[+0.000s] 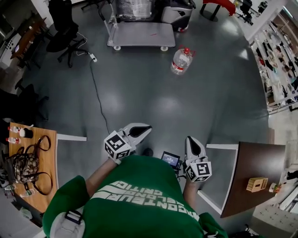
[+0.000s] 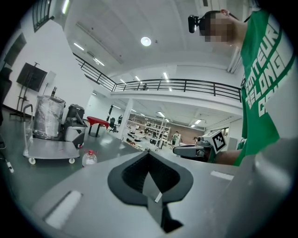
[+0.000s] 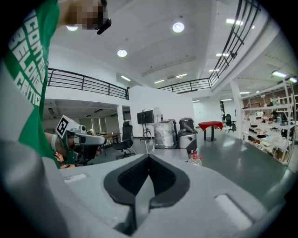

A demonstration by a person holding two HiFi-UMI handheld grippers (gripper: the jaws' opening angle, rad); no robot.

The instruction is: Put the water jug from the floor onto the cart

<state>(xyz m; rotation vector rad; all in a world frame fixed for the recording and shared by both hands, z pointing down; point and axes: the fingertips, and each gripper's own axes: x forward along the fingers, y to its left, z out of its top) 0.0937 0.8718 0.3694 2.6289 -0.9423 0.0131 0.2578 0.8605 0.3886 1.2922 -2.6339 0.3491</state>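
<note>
Head view: overhead, steeply down onto floor point(image 1: 153, 102). Left gripper view, right gripper view: low, near level, facing far cart point(image 1: 139, 35) and water jug point(image 1: 181, 61); all three share both.

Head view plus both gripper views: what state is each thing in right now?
Clear plastic water jug with red cap: standing on the grey floor, capped, unheld.
Grey flatbed cart: near deck bare, jug not on it; wrapped bundle at its far end.
Left gripper: shut, empty.
Right gripper: shut, empty.
</note>
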